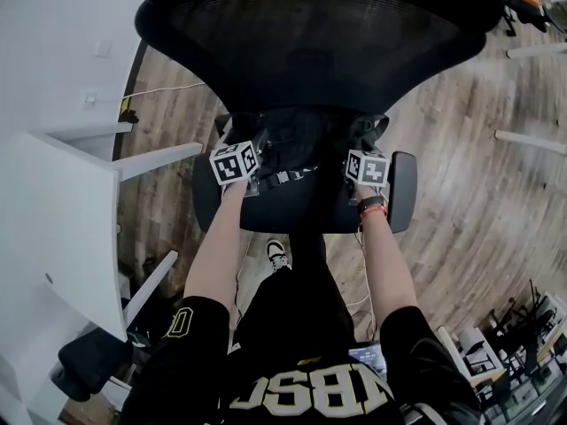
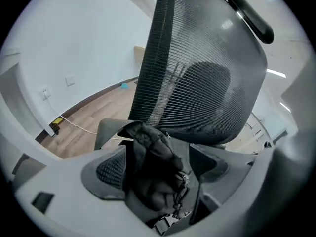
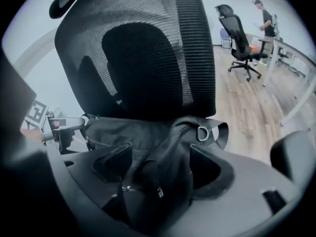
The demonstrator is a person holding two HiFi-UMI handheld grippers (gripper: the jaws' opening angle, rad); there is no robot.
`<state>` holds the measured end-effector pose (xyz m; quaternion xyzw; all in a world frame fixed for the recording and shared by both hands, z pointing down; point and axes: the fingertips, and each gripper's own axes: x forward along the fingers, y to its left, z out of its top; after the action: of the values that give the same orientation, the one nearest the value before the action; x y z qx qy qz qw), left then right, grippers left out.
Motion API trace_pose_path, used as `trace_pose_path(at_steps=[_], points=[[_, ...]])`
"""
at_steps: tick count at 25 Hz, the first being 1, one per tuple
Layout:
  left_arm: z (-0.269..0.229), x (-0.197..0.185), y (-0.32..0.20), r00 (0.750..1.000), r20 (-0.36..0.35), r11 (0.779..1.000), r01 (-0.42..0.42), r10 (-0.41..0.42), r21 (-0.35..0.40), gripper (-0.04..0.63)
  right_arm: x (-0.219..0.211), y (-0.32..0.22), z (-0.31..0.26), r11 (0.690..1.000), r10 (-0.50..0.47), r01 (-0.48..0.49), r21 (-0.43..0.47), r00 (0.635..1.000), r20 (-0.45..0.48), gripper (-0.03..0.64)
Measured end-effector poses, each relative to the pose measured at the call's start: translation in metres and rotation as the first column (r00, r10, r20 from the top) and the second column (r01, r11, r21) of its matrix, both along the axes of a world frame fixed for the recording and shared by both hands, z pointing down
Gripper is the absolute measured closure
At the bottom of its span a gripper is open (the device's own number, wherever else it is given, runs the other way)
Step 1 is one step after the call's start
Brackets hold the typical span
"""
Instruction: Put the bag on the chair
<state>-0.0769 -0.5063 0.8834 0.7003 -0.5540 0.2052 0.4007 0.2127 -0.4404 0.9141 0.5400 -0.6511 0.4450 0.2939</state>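
A black fabric bag (image 1: pixel 297 153) with straps and a grey buckle lies on the seat (image 1: pixel 292 215) of a black office chair, below its mesh backrest (image 1: pixel 310 42). My left gripper (image 1: pixel 251 149) is at the bag's left end and my right gripper (image 1: pixel 361 144) at its right end. In the left gripper view the jaws stand wide, with bunched bag fabric (image 2: pixel 150 167) loose between them and a gap on the right side. In the right gripper view the jaws also stand wide around a fold of the bag (image 3: pixel 163 172) near a metal D-ring (image 3: pixel 202 133).
A white desk (image 1: pixel 53 211) stands close on the left, with a yellow plug and white cable (image 2: pixel 74 125) on the wooden floor by the wall. The chair's right armrest (image 1: pixel 403 189) is beside my right gripper. A second office chair (image 3: pixel 239 33) and a person (image 3: pixel 264 19) are far off.
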Motion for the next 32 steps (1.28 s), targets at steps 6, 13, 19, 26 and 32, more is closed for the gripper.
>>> trace_pose_path(at_steps=[6,13,19,26,32], points=[[-0.042,0.011,0.026,0.998,-0.021,0.997,-0.055,0.056,0.052,0.195,-0.019,0.017,-0.047,0.996,0.022,-0.025,0.083,0.999,0.041,0.259],[-0.123,0.033,0.06,0.994,-0.032,0.982,-0.095,0.101,0.164,0.196,-0.032,0.041,-0.118,0.978,-0.011,0.006,0.207,1.0,0.02,0.261],[-0.202,0.025,0.097,0.995,-0.026,0.956,-0.086,0.097,0.279,0.196,-0.048,0.066,-0.2,0.937,-0.006,-0.001,0.349,1.0,0.018,0.328],[-0.285,0.005,0.144,0.994,0.01,0.903,-0.103,0.109,0.416,0.273,-0.067,0.105,-0.291,0.866,-0.02,0.039,0.498,0.999,-0.045,0.347],[-0.352,0.007,0.182,0.995,0.001,0.846,-0.087,0.102,0.525,0.392,-0.073,0.138,-0.362,0.802,-0.023,0.057,0.595,0.998,-0.065,0.415]])
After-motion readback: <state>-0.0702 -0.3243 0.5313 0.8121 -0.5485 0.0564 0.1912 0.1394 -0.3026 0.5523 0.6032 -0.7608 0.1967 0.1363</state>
